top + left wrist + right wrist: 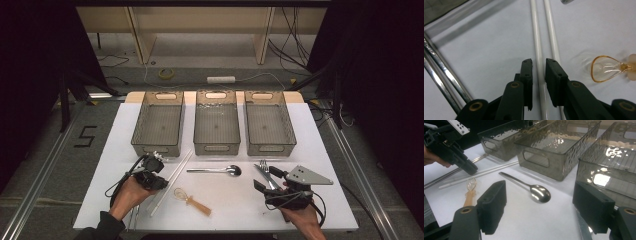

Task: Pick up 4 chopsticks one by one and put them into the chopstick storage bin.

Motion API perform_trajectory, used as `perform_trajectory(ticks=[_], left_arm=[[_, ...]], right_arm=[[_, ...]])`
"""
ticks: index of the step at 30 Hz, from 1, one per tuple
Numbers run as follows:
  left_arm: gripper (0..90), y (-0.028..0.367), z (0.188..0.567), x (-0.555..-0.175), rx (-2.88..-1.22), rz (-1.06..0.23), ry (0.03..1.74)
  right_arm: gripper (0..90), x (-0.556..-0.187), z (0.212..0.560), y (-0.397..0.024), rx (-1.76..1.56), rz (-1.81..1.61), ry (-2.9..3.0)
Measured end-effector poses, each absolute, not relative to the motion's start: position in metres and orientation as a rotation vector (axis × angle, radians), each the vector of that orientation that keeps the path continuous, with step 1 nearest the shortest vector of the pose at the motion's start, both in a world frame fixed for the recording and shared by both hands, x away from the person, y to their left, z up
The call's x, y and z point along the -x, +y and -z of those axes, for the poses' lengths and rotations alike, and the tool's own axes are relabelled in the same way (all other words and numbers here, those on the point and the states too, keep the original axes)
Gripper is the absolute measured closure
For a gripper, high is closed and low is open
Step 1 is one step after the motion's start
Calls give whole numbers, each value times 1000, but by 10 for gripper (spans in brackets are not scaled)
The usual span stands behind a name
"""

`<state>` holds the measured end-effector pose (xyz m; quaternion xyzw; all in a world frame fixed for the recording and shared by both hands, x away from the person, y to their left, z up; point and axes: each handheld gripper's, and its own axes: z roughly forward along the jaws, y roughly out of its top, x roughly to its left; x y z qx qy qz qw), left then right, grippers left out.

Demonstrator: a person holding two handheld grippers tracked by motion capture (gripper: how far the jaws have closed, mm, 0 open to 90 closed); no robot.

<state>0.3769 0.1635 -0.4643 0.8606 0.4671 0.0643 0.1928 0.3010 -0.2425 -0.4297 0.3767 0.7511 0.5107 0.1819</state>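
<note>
The left hand-held gripper (539, 65) is lowered over a pair of white chopsticks (536, 37) lying side by side on the white tabletop (486, 55). Its jaws are narrowed to a slim gap with one of the chopsticks running between them; the other passes just beside and under the right jaw. Whether the pads already press on the stick cannot be told from the left gripper view.

The right hand-held gripper (539, 205) has its jaws spread wide with nothing between them, hovering low over the tabletop near a metal spoon (534, 188).

Counted from the high view: three dark see-through bins (158, 125) stand in a row at the far side of the tabletop, all bare inside. In front of them lie two white chopsticks, one spoon, one small amber whisk (192, 200) with a wooden handle just beside the chopsticks, and one fork (264, 170) close to the right hand-held gripper. A pair of metal chopsticks (441, 80) lies to the left of the white ones.
</note>
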Motion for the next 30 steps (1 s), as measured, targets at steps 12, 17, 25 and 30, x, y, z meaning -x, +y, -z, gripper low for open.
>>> perform_trajectory(ticks=[12, 17, 25, 30], left_arm=[[816, 158, 466, -381, -2456, -177, 1306], [829, 160, 465, -382, -2449, -155, 1315], [841, 165, 466, -384, -2413, -122, 1331], [842, 169, 465, -384, -2399, -124, 1343]], right_arm=[[288, -301, 430, -243, -1063, -1440, 2118], [293, -301, 429, -243, -1061, -1443, 2116], [295, -301, 430, -242, -1061, -1441, 2118], [295, -301, 430, -243, -1057, -1445, 2118]])
